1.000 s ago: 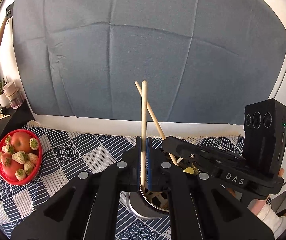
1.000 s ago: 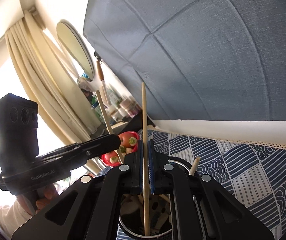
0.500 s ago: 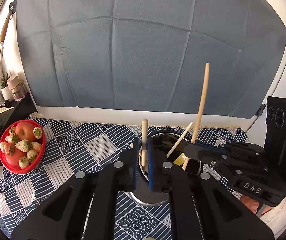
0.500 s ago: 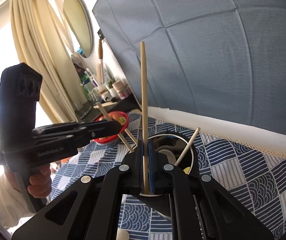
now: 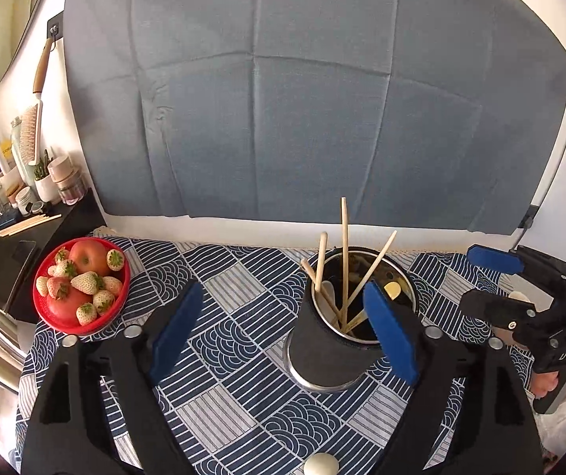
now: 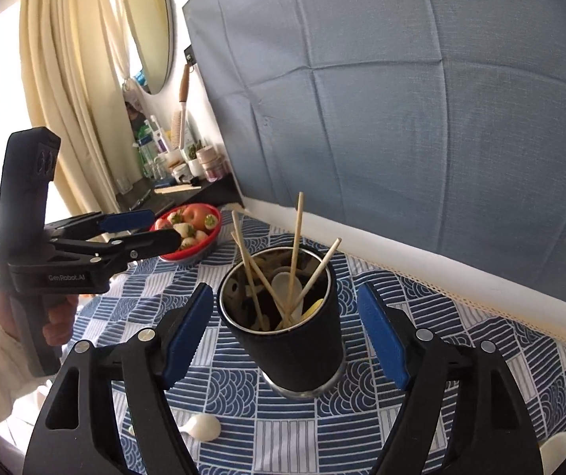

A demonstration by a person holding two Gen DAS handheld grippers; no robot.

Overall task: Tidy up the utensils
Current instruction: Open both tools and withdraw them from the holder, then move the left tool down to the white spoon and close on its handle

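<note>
Now both your claws are spreading their jaws, with nothing pinched in either. Your left claw (image 5: 283, 330) hangs just in front of the utensil cup (image 5: 332, 350), its right blue pad overlapping the cup's rim in the left wrist view. Your right claw (image 6: 283, 332) straddles the same cup (image 6: 296, 344), pads clear of its dark sleeve on both sides. Four chopsticks (image 6: 294, 253) stand loose inside the cup, leaning apart. A white spoon (image 6: 203, 426) lies on the patterned bench (image 6: 460, 316) nearby, and a red fruit bowl (image 5: 81, 285) sits to the left.
</note>
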